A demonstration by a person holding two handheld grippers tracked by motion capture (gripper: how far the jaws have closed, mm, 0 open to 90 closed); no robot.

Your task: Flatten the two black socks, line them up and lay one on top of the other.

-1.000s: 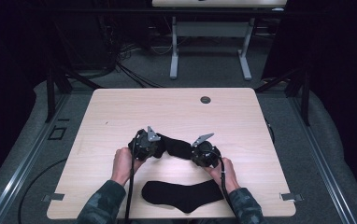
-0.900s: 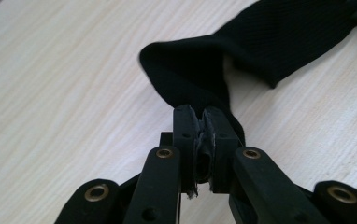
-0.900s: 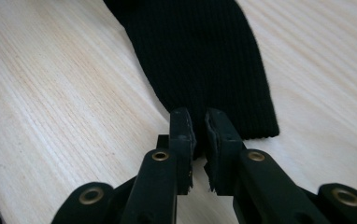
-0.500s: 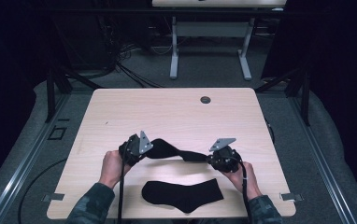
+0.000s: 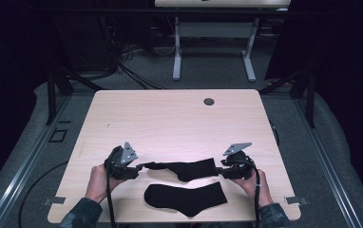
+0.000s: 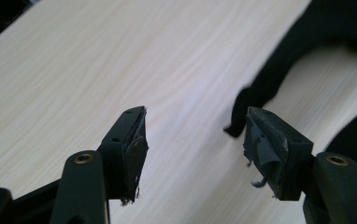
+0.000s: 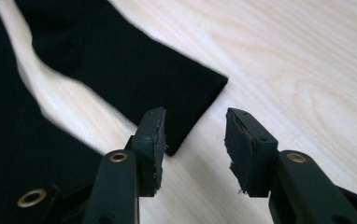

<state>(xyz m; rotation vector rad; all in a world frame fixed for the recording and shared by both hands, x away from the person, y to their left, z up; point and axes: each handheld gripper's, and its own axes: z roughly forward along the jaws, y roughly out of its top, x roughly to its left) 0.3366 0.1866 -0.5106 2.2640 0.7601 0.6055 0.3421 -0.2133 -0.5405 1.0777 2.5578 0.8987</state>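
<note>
I see two black socks on the desk [image 5: 170, 118]. The far sock [image 5: 182, 168] lies stretched out flat between my two tools. The near sock [image 5: 186, 198] lies flat too, just beside it, close to the front edge of the desk. The two socks are not touching, as far as I can tell.

My left hand-held gripper [image 5: 139, 167] sits at the thin left end of the far sock. Its jaws have just been opening, and now they stand apart. In the left gripper view the left hand-held gripper [image 6: 193, 140] has bare desk between its jaws, and the tip of the far sock [image 6: 279, 70] lies just past the jaw on that view's right.

My right hand-held gripper [image 5: 221, 168] sits at the wide right end of the same sock. Its jaws have just been opening too, and they stand apart. In the right gripper view the right hand-held gripper [image 7: 195, 135] has nothing pinched; the corner of the far sock [image 7: 134, 70] lies flat by the jaw on that view's left. The near sock [image 7: 8, 140] shows at the left there.

There are no boxes or bowls here to tell about. A small round hole [image 5: 209, 101] sits near the far edge of the desk.
</note>
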